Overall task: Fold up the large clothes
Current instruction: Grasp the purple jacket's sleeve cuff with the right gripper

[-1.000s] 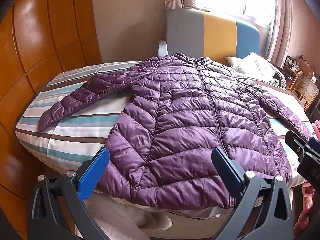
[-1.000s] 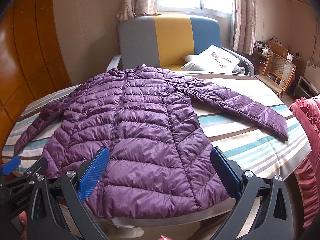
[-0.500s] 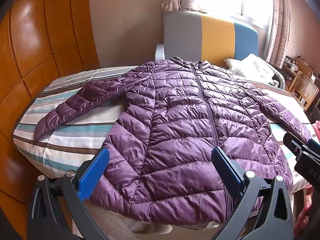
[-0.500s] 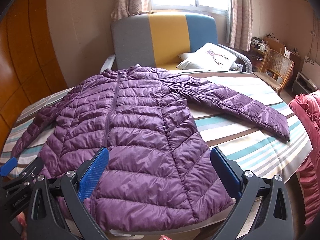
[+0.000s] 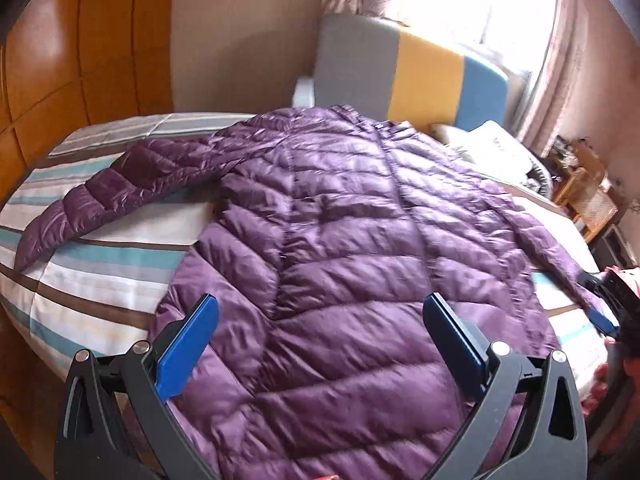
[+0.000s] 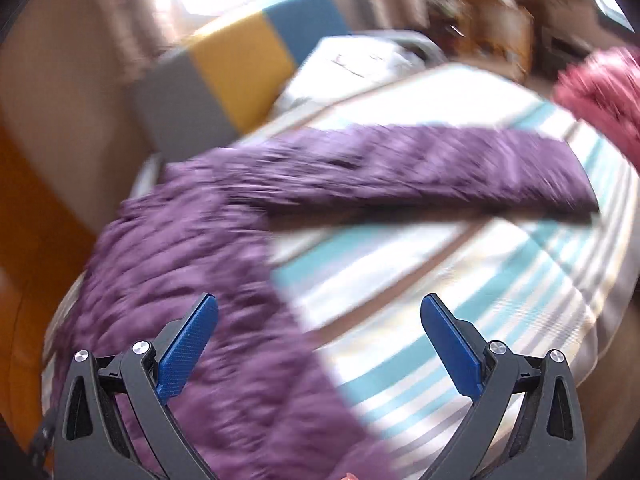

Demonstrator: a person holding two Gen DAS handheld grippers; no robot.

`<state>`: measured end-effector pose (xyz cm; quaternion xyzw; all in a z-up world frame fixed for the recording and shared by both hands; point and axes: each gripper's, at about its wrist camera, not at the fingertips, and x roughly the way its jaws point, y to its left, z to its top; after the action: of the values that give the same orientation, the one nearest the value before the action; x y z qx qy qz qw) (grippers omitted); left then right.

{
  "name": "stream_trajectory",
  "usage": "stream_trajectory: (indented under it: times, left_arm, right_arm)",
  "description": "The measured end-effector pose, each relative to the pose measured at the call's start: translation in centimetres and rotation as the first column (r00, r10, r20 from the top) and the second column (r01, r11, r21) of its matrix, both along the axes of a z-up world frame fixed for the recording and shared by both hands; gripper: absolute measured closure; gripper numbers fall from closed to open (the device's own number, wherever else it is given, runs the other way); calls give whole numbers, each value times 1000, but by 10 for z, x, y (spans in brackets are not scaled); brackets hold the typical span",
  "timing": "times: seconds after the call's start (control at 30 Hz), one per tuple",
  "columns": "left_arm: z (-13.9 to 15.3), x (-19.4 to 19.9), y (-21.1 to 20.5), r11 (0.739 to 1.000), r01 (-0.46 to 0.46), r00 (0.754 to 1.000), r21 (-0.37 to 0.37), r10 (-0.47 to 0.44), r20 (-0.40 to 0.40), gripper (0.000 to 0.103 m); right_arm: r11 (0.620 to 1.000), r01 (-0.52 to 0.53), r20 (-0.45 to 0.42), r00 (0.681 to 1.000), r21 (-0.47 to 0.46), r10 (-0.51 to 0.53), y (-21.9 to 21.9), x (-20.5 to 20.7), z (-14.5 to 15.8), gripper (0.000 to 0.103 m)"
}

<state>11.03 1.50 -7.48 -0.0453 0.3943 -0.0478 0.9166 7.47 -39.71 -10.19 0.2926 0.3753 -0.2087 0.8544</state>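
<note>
A purple quilted puffer jacket [image 5: 340, 248] lies spread flat, front up, on a striped bed [image 5: 92, 264], both sleeves stretched outward. My left gripper [image 5: 320, 344] is open and empty, hovering over the jacket's lower hem. My right gripper [image 6: 320, 344] is open and empty, over the jacket's right edge and the bare striped sheet [image 6: 460, 280]; the view is blurred by motion. The jacket's right sleeve [image 6: 420, 168] runs across that view. The right gripper also shows at the left wrist view's right edge [image 5: 612, 300].
A grey, yellow and blue headboard [image 5: 412, 80] stands behind the bed, with a white pillow [image 5: 492, 144]. A wooden wardrobe [image 5: 60, 60] stands at left. Pink fabric [image 6: 600, 92] and a wicker chair [image 5: 592, 196] are at right.
My left gripper has moved closer and lower over the jacket's hem. My right gripper has swung right and tilted toward the right sleeve, blurring its view.
</note>
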Motion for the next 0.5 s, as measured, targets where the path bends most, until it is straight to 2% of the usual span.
stream_trajectory:
  times: [0.13, 0.27, 0.33, 0.37, 0.5]
  left_arm:
    - [-14, 26, 7, 994, -42, 999, 102, 41, 6, 2]
    - [-26, 54, 17, 989, -54, 998, 138, 57, -15, 2]
    - [-34, 70, 25, 990, -66, 996, 127, 73, -49, 2]
    - [-37, 75, 29, 990, -75, 995, 121, 82, -60, 2]
    - [-52, 93, 41, 985, -111, 990, 131, 121, -75, 2]
  right_arm:
    - [977, 157, 11, 987, 145, -160, -58, -4, -28, 4]
    - [934, 240, 56, 963, 264, -264, -94, -10, -46, 11]
    - [912, 281, 89, 943, 300, -320, -106, -13, -47, 20]
    - [899, 293, 101, 935, 326, -341, -111, -14, -49, 21]
    - [819, 368, 145, 871, 440, -470, -133, -21, -64, 40]
